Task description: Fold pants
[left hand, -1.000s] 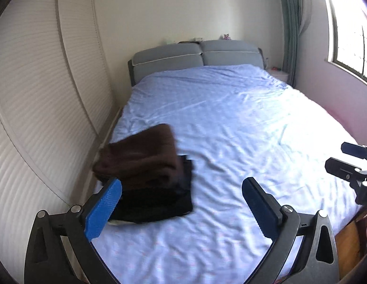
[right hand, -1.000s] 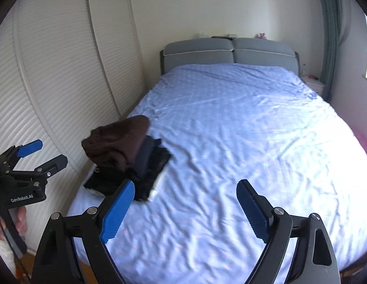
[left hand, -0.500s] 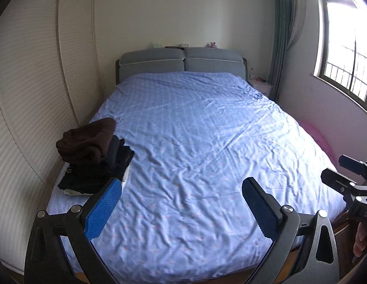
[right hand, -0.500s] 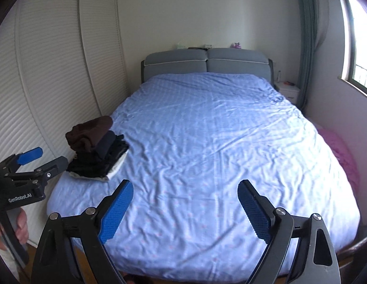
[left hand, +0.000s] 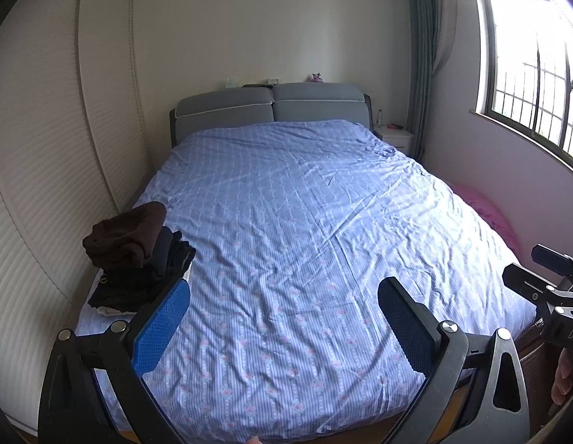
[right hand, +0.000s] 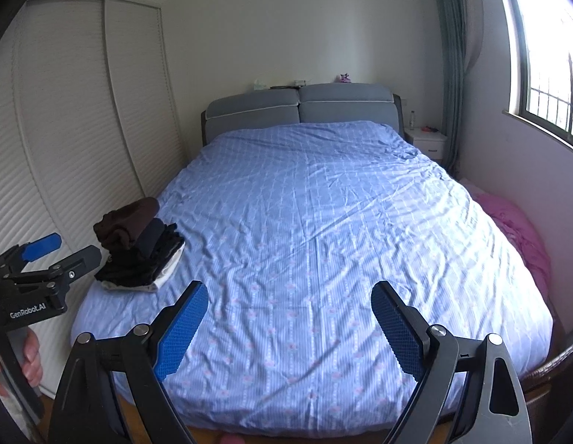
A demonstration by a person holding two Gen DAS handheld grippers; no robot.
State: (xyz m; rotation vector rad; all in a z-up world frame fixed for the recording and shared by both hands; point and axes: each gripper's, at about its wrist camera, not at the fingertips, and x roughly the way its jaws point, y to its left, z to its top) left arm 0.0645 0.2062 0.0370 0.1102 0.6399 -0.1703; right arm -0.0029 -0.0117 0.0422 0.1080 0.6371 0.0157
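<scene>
A stack of folded pants (left hand: 138,255), brown on top of dark ones, lies on the near left corner of the bed (left hand: 304,222); it also shows in the right wrist view (right hand: 138,248). My left gripper (left hand: 282,318) is open and empty, held back from the foot of the bed. My right gripper (right hand: 290,318) is open and empty too, beside it. Each gripper shows at the edge of the other's view: the right gripper (left hand: 534,270) and the left gripper (right hand: 60,251).
The bed has a blue patterned sheet (right hand: 323,240) and a grey headboard (right hand: 301,107). White louvred wardrobe doors (left hand: 46,166) run along the left. A window (left hand: 526,74), a nightstand (left hand: 393,137) and pink fabric (left hand: 489,214) are on the right.
Both grippers have pulled back from the bed and away from the pants stack, so the whole bed now shows. Both stay open and empty.
</scene>
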